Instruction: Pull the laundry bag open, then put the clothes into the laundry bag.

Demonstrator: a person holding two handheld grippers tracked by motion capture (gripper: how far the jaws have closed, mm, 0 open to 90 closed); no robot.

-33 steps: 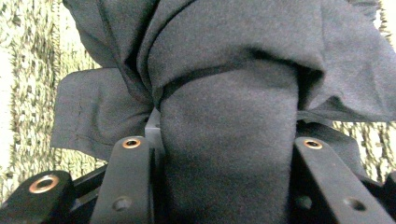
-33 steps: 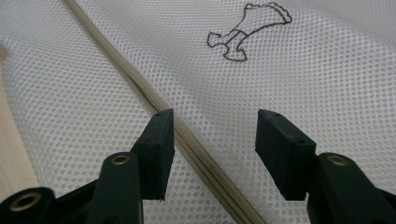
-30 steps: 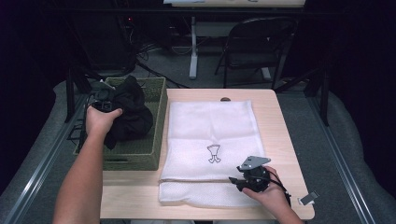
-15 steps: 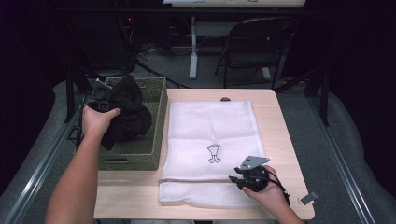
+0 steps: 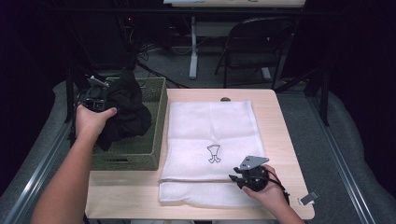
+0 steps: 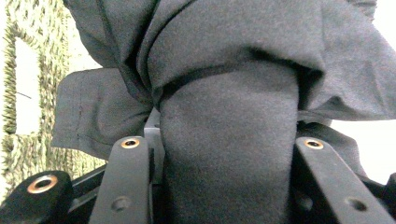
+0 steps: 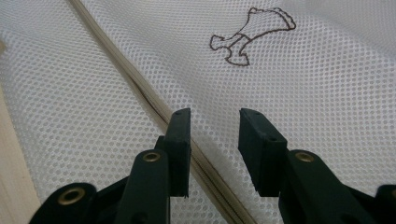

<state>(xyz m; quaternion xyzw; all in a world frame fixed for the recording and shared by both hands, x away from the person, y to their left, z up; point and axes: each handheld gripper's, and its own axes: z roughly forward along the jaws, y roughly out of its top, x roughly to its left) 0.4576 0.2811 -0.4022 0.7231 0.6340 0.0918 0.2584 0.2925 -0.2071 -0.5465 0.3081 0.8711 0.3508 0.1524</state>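
A black garment (image 5: 126,112) hangs bunched above the green woven basket (image 5: 128,158) at the table's left. My left gripper (image 5: 108,96) is shut on it; in the left gripper view a thick roll of the black garment (image 6: 233,70) is squeezed between the jaws of the left gripper (image 6: 224,144). A white mesh bag (image 5: 210,126) with a small dark emblem (image 5: 213,154) lies flat on the table. My right gripper (image 5: 236,176) rests low at its near right corner. Its jaws have just been closing; the right gripper (image 7: 215,123) still shows a gap, with the mesh bag (image 7: 303,70) and its folded edge beneath and nothing pinched.
The wooden table (image 5: 289,140) has bare strips to the right of the bag and along the front. A small grey piece (image 5: 308,197) lies near the front right corner. A folding chair (image 5: 254,46) and dark floor lie beyond the table's far edge.
My left hand has lifted the black garment higher out of the basket, so more of it hangs above the rim. The right hand has stayed at the bag's near corner.
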